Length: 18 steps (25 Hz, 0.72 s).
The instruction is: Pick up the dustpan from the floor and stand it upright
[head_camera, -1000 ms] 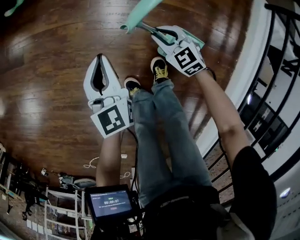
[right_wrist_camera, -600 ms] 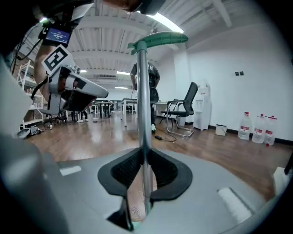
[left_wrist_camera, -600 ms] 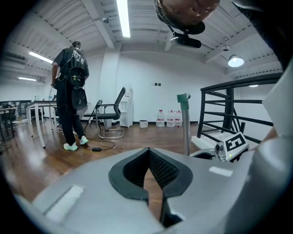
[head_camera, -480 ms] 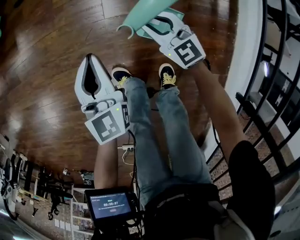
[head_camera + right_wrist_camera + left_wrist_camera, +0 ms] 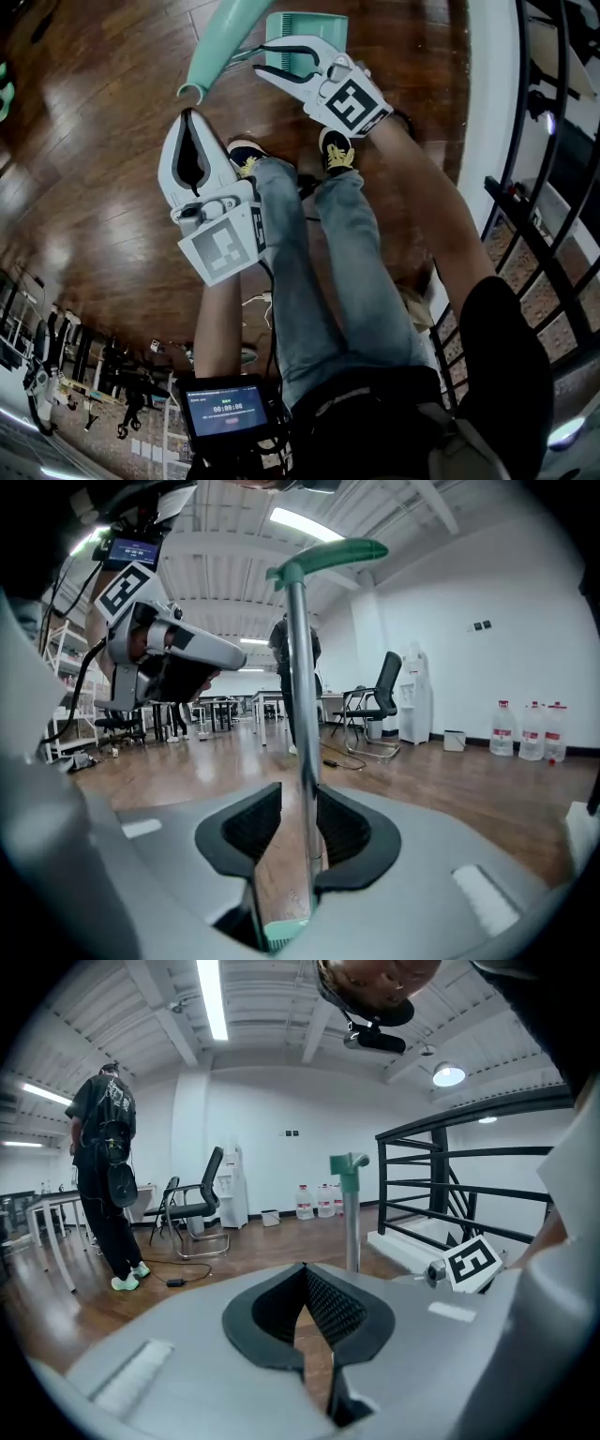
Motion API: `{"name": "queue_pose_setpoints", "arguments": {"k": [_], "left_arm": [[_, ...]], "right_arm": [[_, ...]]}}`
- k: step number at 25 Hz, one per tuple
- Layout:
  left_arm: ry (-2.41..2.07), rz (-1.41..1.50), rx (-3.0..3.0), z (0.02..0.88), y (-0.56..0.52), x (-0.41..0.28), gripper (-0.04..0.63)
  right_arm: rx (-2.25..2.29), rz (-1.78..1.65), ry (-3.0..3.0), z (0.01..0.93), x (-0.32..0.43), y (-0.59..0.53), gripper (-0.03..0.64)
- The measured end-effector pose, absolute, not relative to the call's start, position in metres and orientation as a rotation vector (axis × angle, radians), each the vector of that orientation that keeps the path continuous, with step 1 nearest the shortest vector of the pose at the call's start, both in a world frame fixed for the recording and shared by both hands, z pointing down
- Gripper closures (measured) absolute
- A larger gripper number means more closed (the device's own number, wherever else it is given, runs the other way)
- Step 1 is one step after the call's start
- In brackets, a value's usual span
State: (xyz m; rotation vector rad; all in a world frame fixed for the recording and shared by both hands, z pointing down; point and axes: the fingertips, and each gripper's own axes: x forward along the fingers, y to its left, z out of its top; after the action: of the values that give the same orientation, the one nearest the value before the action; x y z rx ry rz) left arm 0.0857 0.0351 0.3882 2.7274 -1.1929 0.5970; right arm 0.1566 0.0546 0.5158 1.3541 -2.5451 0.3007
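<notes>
Jaws of the right tongs [image 5: 298, 803] were spreading, with the pole [image 5: 301, 714] of the dustpan [image 5: 305, 33] upright between them. The pole lay close against one pad and a gap showed at the other, so no firm pinch remained. The left tongs [image 5: 190, 117] were pressed together at the tips and empty, held near the grip [image 5: 218, 49] at the pole's top and not touching it.

The dustpan stood pan-down on the floor [image 5: 112, 187], near the floor's right edge below the railing [image 5: 534, 216] and just ahead of the person's shoes [image 5: 335, 150].

Probable faults from this state:

1. Tipping. The pole was tall and the pan small. If the pan did not sit flat, the dustpan would likely fall once both pads cleared.
2. Snagging. The pole sat deep in the jaws and off-centre. A pull-back before the jaws were fully spread, or a pull to one side, could drag the pole over.
3. Knocking. A stray sweep of the left tongs against the grip would lever the pan off the floor.
4. Kicking. A step forward could strike the pan.
</notes>
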Motion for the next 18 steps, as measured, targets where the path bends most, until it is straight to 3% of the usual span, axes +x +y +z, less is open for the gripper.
{"name": "queue_pose_setpoints", "arguments": {"k": [9,18], "left_arm": [[-1.186,0.582,2.787,0.382,0.032,0.090,0.577],[-1.109,0.492,2.943,0.190,0.077,0.106,0.576]], "right_arm": [[1.466,0.375,-2.537,0.513,0.190,0.077,0.433],[1.645,0.232,-2.666,0.220,0.211,0.109,0.447]]}}
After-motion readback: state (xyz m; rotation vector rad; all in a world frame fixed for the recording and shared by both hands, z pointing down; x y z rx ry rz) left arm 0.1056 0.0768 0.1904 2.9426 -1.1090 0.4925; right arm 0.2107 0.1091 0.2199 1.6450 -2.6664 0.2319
